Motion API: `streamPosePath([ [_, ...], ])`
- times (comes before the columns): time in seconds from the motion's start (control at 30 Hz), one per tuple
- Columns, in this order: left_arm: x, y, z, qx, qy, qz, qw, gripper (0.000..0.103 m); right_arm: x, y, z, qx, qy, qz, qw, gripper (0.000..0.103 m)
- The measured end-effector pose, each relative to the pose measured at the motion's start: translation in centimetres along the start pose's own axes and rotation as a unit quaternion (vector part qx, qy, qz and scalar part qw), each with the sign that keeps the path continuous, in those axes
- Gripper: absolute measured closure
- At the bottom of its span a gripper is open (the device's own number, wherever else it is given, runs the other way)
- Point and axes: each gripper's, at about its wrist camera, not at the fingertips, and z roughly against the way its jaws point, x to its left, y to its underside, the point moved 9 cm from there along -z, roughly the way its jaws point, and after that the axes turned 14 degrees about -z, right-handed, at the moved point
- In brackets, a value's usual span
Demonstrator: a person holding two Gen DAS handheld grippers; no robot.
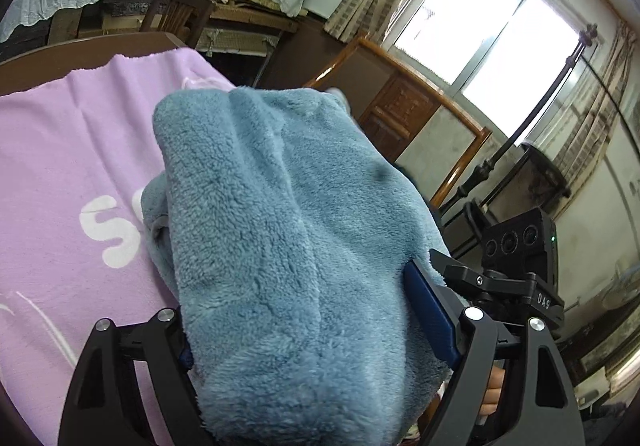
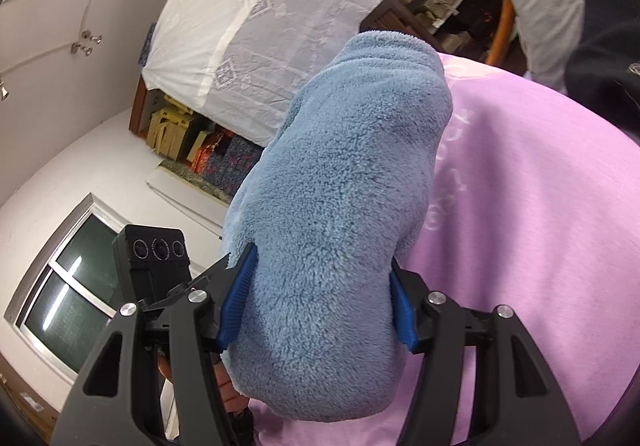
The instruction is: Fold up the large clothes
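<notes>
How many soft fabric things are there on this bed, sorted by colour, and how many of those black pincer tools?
Blue fleece garment: 1, a thick bundle of it between the pads of both tools
Lilac blanket with white lettering: 1
White lace cover in the background: 1
Black pincer tools: 2, left gripper and right gripper
Total: 5

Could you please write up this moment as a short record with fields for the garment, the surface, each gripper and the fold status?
garment: thick blue fleece garment, bunched and folded over
surface: lilac blanket with white lettering, spread underneath
left gripper: blue pads closed on a wide wad of the fleece
right gripper: blue pads pressing on another thick fold of the fleece
background: window, white lace cloth
fold status: garment held by both grippers, not yet released
</notes>
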Motion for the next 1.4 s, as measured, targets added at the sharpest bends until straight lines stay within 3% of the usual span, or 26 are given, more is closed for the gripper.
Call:
streamPosePath([
  [0.13,-0.1,1.3,-1.8,0.031,-0.041,-0.031,0.9982,0.020,-2.6,-0.3,-0.4,0.003,0.026,-0.022,0.999,0.045],
  [0.3,-1.0,1.8,-2.4,0.040,-0.086,-0.078,0.9925,0.019,-4.5,0.1,-0.5,0.004,0.035,-0.030,0.999,0.046],
  [0.73,-1.0,2.9,-2.3,0.050,-0.133,-0.108,0.9839,0.019,-4.6,0.3,-1.2,-0.012,0.085,0.014,0.996,0.046],
  [1.13,-1.2,3.5,-1.7,0.048,-0.159,-0.113,0.9795,0.019,-4.4,0.8,-1.2,-0.030,0.134,0.044,0.989,0.038],
  [1.4,-1.3,3.9,-1.3,0.046,-0.164,-0.110,0.9792,0.019,-4.5,1.1,-0.8,-0.032,0.143,0.054,0.988,0.038],
])
